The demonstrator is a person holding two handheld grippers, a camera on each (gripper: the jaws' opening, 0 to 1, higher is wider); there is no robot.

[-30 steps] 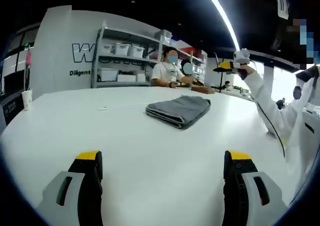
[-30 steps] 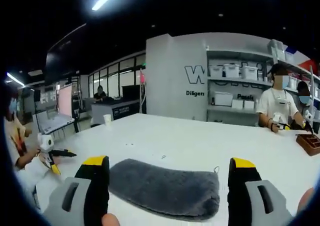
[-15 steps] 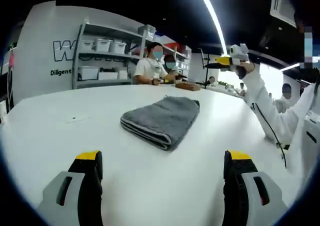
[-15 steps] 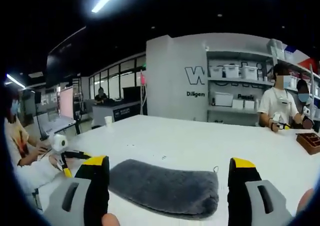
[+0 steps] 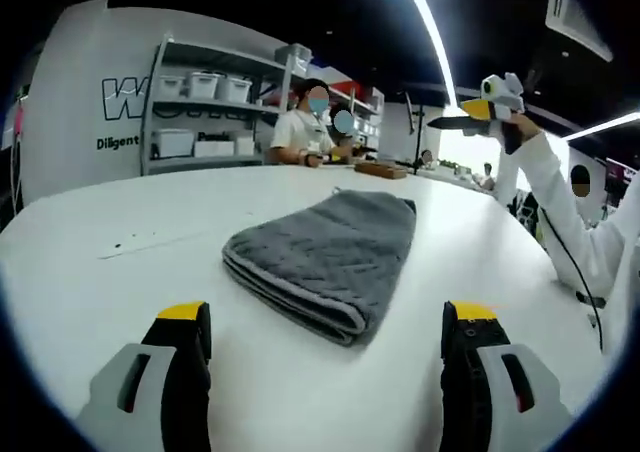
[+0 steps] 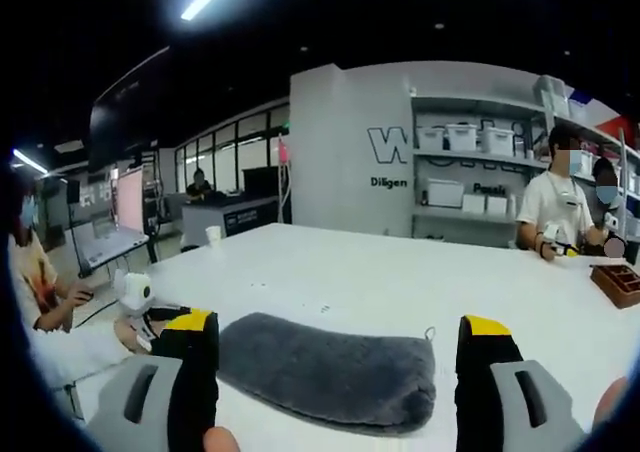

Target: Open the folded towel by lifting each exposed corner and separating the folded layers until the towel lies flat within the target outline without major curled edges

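Lying folded on the white table [image 5: 120, 272], the grey towel [image 5: 325, 262] sits just ahead of the left gripper [image 5: 325, 322], whose yellow-tipped jaws stand wide apart with nothing between them; its stacked layers show as a rounded, piped edge facing that gripper, and the pile looks soft and ribbed. From the right gripper view the same towel [image 6: 330, 372] is a long, low, fuzzy hump lying across the gap of the right gripper [image 6: 340, 337], whose jaws are likewise spread and empty, with a small loop sticking up at the towel's right end. Bare, smooth tabletop surrounds the towel on every side, wide to the left and beyond it, and no outline can be made out on the surface. A small brown tray [image 6: 618, 284] rests near the far edge, cut off by the rim of the view. Behind stand metal shelves [image 5: 215, 97] with pale storage bins, a wall with partly hidden lettering, and seated people [image 5: 305, 132]. A white-sleeved arm [image 5: 560, 207] raises another gripper device high at the right of the left gripper view.
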